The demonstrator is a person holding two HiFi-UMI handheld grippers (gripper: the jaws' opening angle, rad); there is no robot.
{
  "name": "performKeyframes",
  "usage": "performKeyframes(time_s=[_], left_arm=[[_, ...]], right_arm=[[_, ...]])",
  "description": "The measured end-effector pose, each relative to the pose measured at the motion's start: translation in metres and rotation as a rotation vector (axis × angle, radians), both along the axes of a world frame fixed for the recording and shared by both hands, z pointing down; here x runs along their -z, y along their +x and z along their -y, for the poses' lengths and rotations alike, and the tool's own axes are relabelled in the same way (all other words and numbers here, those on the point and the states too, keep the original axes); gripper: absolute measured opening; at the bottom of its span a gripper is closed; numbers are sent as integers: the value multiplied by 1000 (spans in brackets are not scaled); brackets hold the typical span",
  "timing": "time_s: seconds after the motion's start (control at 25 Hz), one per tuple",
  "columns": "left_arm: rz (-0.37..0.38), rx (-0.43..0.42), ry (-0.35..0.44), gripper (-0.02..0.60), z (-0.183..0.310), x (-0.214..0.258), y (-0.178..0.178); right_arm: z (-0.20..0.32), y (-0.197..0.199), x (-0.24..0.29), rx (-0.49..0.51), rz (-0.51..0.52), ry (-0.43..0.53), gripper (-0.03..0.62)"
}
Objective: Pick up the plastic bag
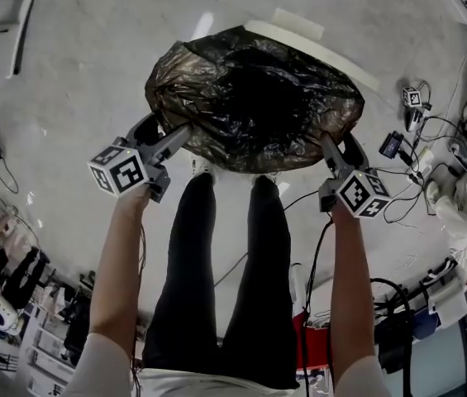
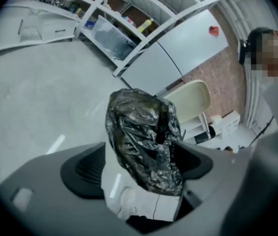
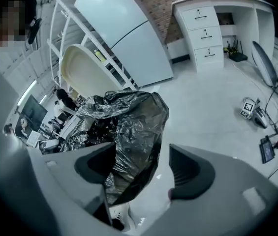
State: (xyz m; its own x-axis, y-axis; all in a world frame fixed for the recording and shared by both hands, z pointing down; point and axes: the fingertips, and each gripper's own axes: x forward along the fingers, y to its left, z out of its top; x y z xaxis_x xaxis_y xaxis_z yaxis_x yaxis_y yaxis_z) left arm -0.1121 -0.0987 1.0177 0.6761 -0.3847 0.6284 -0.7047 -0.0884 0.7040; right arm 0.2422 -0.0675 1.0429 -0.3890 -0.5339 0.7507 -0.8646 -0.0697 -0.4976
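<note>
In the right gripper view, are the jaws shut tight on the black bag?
No, the right hand-held gripper has its jaws wide apart, with the black bag only hanging between them.

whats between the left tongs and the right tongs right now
The black plastic bag fills that stretch, its edges reaching into both the left tongs and the right tongs; the head view shows it best.

**Crinkly black bag, all puffed up and gaping**

The glossy black crinkled plastic bag [image 1: 254, 98] is sitting ballooned out over the pale floor [image 1: 92, 56], with a dark hollow gaping in the middle. Its wrinkled film is catching silvery highlights all over.
</note>
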Motion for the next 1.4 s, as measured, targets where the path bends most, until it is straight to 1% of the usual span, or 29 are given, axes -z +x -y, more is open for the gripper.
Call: performKeyframes(time_s=[0.08,0.12,0.2,0.24,0.28,0.4,0.48,0.56,0.6,0.68,0.8,0.84,0.92,1.04,1.2,1.4], left_arm=[[-38,-39,-10,454,3,-6,10],[-45,-57,-15,454,4,-9,14],[-28,-87,-21,449,9,-17,21],[-1,-104,-14,412,11,-20,23],[34,-123,-3,351,13,-22,25],[146,-175,49,202,16,-24,32],[217,-196,87,153,15,-22,39],[280,-206,127,69,13,-16,44],[303,-208,145,18,13,-11,47],[340,-214,164,8,12,-3,50],[416,-244,167,6,7,4,48],[429,-253,164,6,6,8,47],[443,-267,163,5,4,19,47],[471,-287,182,5,6,42,48],[505,-331,198,6,6,72,51],[525,-328,220,6,0,107,49]], right_arm=[[2,-6,-10,10,46,-17,348],[3,-9,-13,24,68,-22,348],[7,-15,-17,57,91,-22,348],[10,-17,-19,72,87,-19,345],[13,-18,-19,83,77,-14,322],[18,-21,-17,88,34,4,173],[19,-22,-12,87,7,18,86],[19,-27,-5,106,-10,34,12],[19,-31,-1,120,-16,42,2],[19,-38,7,144,-30,53,2],[15,-40,18,165,-70,57,2],[14,-39,23,168,-84,57,2],[11,-36,34,175,-105,57,0],[9,-32,54,197,-131,63,0],[10,-31,84,208,-155,79,0],[5,-24,121,185,-181,74,0]])
